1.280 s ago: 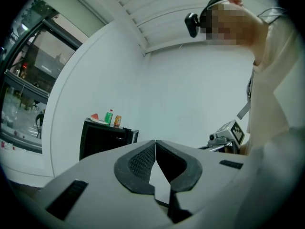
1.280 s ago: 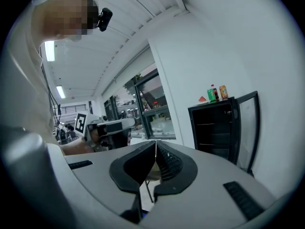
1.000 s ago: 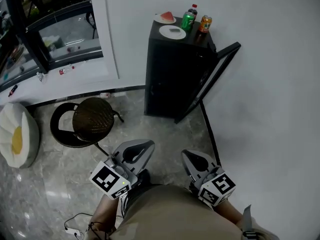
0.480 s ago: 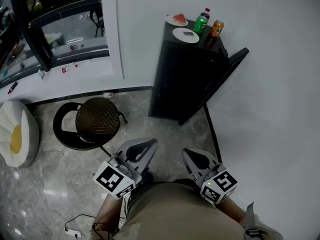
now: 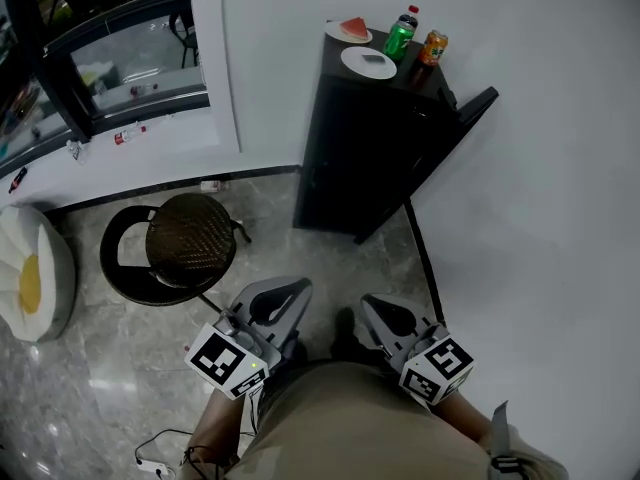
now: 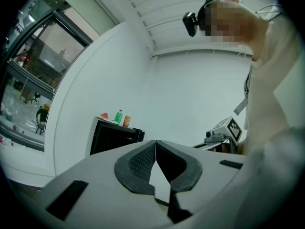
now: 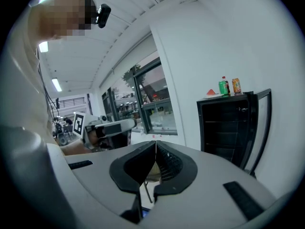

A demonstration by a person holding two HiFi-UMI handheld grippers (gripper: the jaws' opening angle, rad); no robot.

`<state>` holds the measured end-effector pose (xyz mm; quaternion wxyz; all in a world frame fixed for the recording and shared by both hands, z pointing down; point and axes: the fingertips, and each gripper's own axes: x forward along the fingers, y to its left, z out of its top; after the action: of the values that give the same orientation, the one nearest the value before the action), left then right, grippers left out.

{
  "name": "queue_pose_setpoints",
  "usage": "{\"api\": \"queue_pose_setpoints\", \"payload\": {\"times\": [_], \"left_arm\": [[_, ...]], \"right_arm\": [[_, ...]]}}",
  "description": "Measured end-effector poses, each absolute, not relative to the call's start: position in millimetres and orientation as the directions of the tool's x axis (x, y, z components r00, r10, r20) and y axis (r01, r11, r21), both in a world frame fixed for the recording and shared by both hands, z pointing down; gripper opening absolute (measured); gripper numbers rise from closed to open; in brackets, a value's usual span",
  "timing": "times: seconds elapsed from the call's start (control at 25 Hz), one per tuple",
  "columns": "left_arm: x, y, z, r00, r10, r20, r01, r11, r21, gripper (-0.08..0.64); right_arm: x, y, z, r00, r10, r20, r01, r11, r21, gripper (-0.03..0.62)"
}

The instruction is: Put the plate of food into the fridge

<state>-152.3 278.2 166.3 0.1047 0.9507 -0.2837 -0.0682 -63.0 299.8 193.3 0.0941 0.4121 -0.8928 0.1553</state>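
A black mini fridge (image 5: 360, 138) stands against the white wall with its door (image 5: 445, 143) swung open to the right. On its top are a white plate with a dark piece of food (image 5: 368, 62), a plate with a watermelon slice (image 5: 353, 30), a green bottle (image 5: 400, 38) and an orange can (image 5: 435, 46). My left gripper (image 5: 292, 292) and right gripper (image 5: 370, 304) are held low in front of my body, well short of the fridge. Both are shut and empty. The fridge (image 6: 112, 136) shows far off in the left gripper view, and the fridge (image 7: 228, 128) also in the right gripper view.
A round black stool (image 5: 172, 243) stands on the marble floor left of the grippers. A white egg-shaped cushion (image 5: 30, 273) lies at the far left. A window ledge (image 5: 120, 143) runs along the back left. A thin cable (image 5: 150, 458) lies near my feet.
The fridge has shifted a little right and up in the head view as I moved over the floor. Both grippers stay shut and empty in front of me.
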Motion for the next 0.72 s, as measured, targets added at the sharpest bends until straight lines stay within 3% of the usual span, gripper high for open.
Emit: {"api": "queue_pose_setpoints", "payload": {"times": [0.72], "left_arm": [[-95.6,214.8,167.8,0.836,-0.548,0.026,-0.538,-0.811,0.23,0.011]], "right_arm": [[-16.2,229.3,202.7,-0.671,-0.693,0.266,-0.74,0.603,-0.297,0.021]]}}
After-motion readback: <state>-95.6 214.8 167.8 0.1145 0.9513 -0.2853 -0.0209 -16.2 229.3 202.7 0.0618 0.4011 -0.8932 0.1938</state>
